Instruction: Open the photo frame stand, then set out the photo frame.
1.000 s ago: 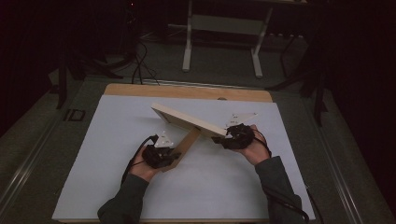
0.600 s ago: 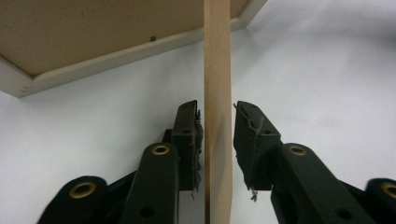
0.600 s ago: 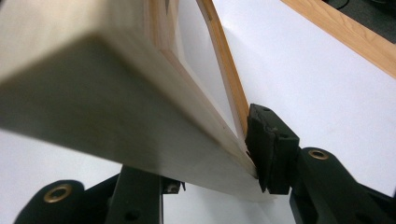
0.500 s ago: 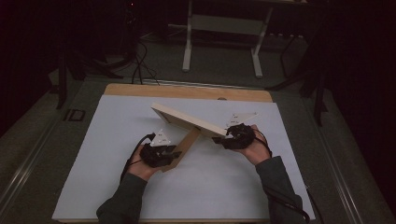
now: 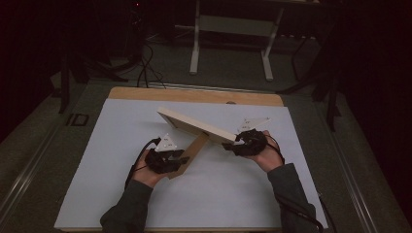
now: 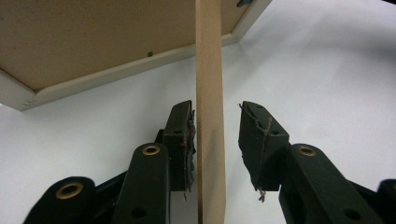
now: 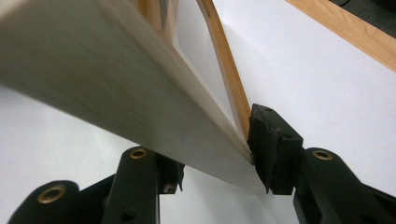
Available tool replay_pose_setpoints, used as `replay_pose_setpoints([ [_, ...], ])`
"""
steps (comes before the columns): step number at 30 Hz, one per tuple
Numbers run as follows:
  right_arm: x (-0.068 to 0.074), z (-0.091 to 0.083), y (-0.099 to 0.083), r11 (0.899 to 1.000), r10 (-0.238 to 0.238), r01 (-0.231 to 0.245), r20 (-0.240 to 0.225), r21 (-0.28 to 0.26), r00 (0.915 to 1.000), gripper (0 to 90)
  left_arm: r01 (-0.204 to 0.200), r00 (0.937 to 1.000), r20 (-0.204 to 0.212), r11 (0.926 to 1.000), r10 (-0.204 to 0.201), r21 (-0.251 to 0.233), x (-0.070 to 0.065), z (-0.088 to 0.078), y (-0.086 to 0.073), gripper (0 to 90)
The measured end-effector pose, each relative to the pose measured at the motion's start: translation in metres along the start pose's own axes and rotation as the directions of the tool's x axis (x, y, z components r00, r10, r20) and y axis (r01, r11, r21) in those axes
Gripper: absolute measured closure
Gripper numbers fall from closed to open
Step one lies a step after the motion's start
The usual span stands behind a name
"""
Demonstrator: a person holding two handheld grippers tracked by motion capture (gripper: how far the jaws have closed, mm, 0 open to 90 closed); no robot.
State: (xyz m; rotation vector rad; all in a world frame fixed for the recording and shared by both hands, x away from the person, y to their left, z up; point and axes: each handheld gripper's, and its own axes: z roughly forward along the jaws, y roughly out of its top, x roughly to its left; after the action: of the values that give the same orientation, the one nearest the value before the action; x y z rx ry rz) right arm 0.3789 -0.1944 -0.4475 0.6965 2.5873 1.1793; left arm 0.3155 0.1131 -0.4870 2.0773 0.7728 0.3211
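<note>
Looking down from the high view, a pale wooden picture frame (image 5: 194, 127) stands tilted near the middle of the white-covered bench (image 5: 97, 194), its long edge running from about ten o'clock down to four o'clock. A brown fold-out stand (image 5: 192, 154) slants from under the frame toward seven o'clock and meets the left gripper (image 5: 179, 158), held in the person's left hand (image 5: 145, 172). The right gripper (image 5: 233, 144), in the right hand (image 5: 265, 155), sits at the frame's four o'clock corner. A bare wooden strip of the bench shows along the far edge at twelve o'clock.

In the left gripper view, the stand (image 6: 210, 116) rises as a thin upright board from six o'clock to twelve o'clock between the jaws of the left gripper (image 6: 215, 140). The jaws have just been opening: the left pad lies right beside the board, whether touching I cannot tell, while the right pad stands clear of it with white bench showing in the gap. The brown back of the frame (image 6: 93, 42) fills the ten o'clock corner.

In the right gripper view, the frame (image 7: 116, 84) sweeps from ten o'clock down to five o'clock, and its corner is clamped between the jaws of the right gripper (image 7: 219, 158), the right pad pressed against the frame's edge.
</note>
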Motion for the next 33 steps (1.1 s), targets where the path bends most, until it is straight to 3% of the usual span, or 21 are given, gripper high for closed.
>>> replay_pose_setpoints([
  [17,-0.002,-0.005,-0.009,0.999,0.04,-0.04,0.009,-0.018,0.9992,53.2,0.01,0.9999,0.005,0.9991,-0.01,-0.042,0.001,-0.009,0.005,64.5],
  [23,0.002,-0.01,-0.011,0.996,0.068,-0.067,0.031,-0.052,0.9972,52.2,0.022,0.9997,-0.004,0.9983,-0.022,-0.053,0.003,-0.014,0.006,64.5],
  [33,0.001,-0.017,-0.022,0.993,0.114,-0.112,0.063,-0.044,0.9914,50.2,0.04,0.9991,-0.009,0.9967,-0.04,-0.07,0.007,-0.018,0.007,65.4],
])
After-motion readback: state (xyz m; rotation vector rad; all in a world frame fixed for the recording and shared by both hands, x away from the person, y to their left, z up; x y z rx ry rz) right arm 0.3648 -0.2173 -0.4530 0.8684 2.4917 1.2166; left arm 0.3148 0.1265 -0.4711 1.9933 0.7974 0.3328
